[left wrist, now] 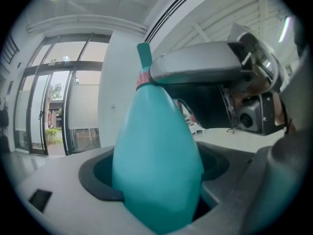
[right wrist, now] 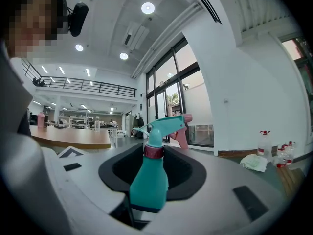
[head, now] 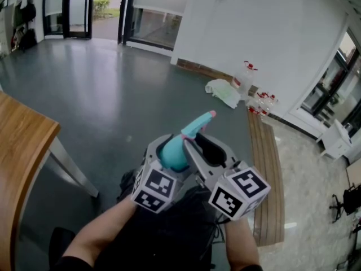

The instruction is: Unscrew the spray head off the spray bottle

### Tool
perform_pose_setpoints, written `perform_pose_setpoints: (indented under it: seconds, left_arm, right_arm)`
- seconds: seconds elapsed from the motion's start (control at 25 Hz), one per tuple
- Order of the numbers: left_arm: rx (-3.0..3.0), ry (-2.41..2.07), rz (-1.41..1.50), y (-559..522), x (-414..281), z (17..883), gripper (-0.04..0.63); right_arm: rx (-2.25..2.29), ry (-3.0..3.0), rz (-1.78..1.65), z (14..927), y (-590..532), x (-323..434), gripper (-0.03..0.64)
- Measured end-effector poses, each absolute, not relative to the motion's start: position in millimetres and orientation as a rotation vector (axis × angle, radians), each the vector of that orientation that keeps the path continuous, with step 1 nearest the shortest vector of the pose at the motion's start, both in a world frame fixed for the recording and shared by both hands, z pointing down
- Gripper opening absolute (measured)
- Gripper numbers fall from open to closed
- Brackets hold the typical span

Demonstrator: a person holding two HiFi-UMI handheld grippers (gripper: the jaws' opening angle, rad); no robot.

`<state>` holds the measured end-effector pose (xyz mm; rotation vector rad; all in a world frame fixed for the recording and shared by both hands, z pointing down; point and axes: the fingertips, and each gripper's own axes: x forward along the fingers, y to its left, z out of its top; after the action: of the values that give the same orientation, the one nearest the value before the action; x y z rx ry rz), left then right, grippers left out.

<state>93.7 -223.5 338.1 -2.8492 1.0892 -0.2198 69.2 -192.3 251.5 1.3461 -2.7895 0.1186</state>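
A teal spray bottle (head: 172, 152) with a teal spray head (head: 197, 124) and pink nozzle tip is held up in front of me. My left gripper (head: 168, 158) is shut on the bottle's body (left wrist: 156, 165), which fills the gap between its jaws. In the right gripper view the dark red collar (right wrist: 153, 151) under the spray head (right wrist: 164, 124) stands between the jaws of my right gripper (right wrist: 154, 166). Dark gaps show on both sides of it, so that gripper is open. From the left gripper view the right gripper's grey fingers (left wrist: 195, 70) reach across the neck.
A wooden table (head: 22, 151) stands at my left. A long wooden bench (head: 268, 168) runs along the right. Several bottles (head: 245, 78) and a white cloth (head: 223, 92) lie by the far wall. Grey floor lies below my hands.
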Motion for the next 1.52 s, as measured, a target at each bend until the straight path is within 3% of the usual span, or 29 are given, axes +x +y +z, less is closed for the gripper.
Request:
perform_pose_setpoints:
  seconds: [0.64,1.12,1.52]
  left_arm:
    - [-3.057,0.511,-0.189,-179,118,338,0.434]
    - [-2.923,0.940,-0.259,-220,102,342,0.436]
    - [-2.861,0.981,-0.316,-220,105,346,0.436]
  right_arm:
    - [0.770,-3.120,0.197,255,-168,91,0.138]
    - [1.158,-2.962,0.179,254,-178,89,0.140]
    - [1.318,-2.860,0.207,253,-188,83,0.140]
